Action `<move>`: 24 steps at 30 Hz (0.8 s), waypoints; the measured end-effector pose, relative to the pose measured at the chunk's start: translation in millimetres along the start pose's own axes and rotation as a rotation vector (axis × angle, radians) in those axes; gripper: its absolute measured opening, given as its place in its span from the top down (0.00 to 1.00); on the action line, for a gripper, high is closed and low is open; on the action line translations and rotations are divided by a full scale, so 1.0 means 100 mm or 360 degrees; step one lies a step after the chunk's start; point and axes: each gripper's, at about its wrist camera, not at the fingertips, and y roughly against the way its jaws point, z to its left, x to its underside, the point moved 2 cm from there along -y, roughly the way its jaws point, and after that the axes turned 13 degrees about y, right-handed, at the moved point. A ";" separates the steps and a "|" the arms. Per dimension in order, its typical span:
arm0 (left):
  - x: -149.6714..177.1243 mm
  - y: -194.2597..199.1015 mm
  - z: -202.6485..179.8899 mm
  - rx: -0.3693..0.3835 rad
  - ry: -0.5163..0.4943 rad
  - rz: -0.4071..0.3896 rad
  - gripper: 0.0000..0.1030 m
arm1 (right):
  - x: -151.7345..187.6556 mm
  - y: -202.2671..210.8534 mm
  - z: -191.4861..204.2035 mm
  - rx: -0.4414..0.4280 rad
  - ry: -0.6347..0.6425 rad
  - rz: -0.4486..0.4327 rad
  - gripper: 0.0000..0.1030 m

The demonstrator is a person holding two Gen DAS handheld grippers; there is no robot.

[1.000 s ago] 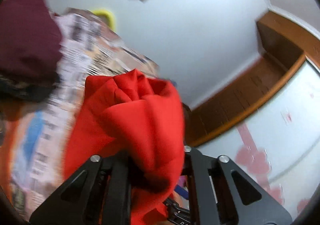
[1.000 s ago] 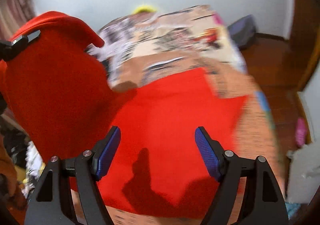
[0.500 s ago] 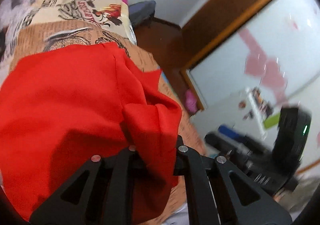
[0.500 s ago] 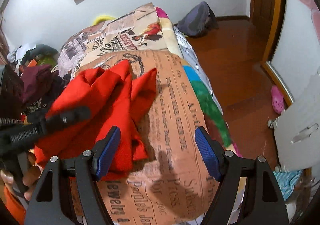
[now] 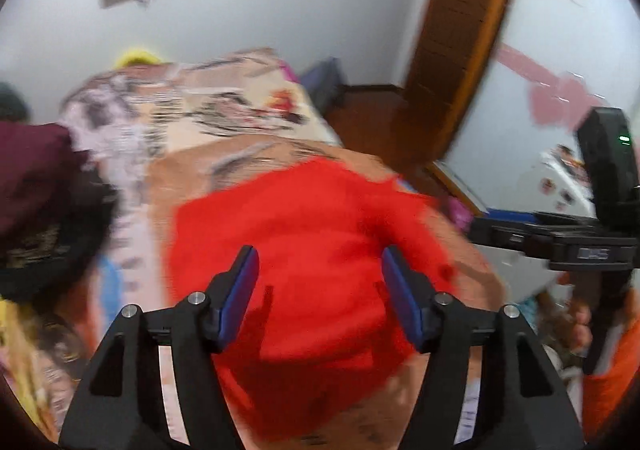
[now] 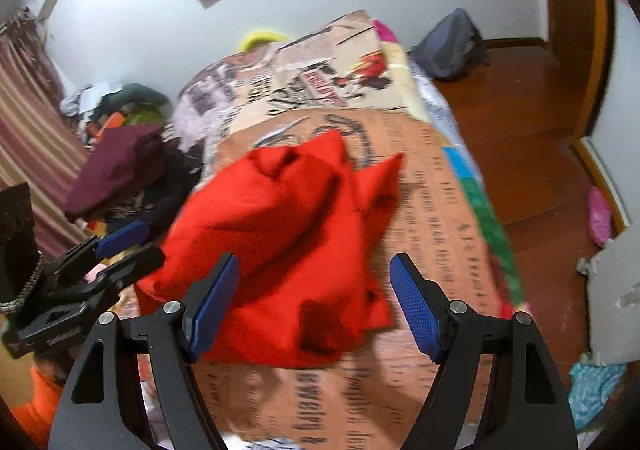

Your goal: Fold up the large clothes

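A large red garment (image 6: 288,226) lies crumpled and partly folded on the newspaper-print bedspread (image 6: 432,210). In the left wrist view the garment (image 5: 312,242) spreads below my left gripper (image 5: 320,290). Its jaws are opening, and the blue pads stand apart with no cloth pressed between them. From the right wrist view, the left gripper (image 6: 132,248) sits at the garment's left edge. My right gripper (image 6: 316,298) hovers open over the near edge of the red cloth and holds nothing.
A heap of maroon and dark clothes (image 6: 120,162) is piled on the bed's left side. A grey backpack (image 6: 452,46) and a pink slipper (image 6: 600,214) lie on the wooden floor to the right. An orange sleeve (image 5: 608,382) shows behind the right tool.
My left gripper, earlier shut on a raised bunch of red cloth, has come down to the bed, rolled, and let the cloth go. The right gripper stayed open and shifted slightly.
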 end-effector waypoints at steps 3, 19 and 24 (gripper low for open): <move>-0.02 -0.03 0.36 -0.0114 0.0080 0.0008 0.39 | -0.04 -0.19 0.17 -0.0040 0.0021 0.0034 0.28; 0.44 -0.45 0.75 -0.0014 0.0233 0.0154 0.34 | -0.02 -0.92 0.51 -0.0064 -0.0103 0.0174 0.28; 0.44 -0.45 0.83 0.0034 0.0298 0.0185 0.32 | -0.11 -0.98 0.40 -0.0043 -0.0182 0.0082 0.33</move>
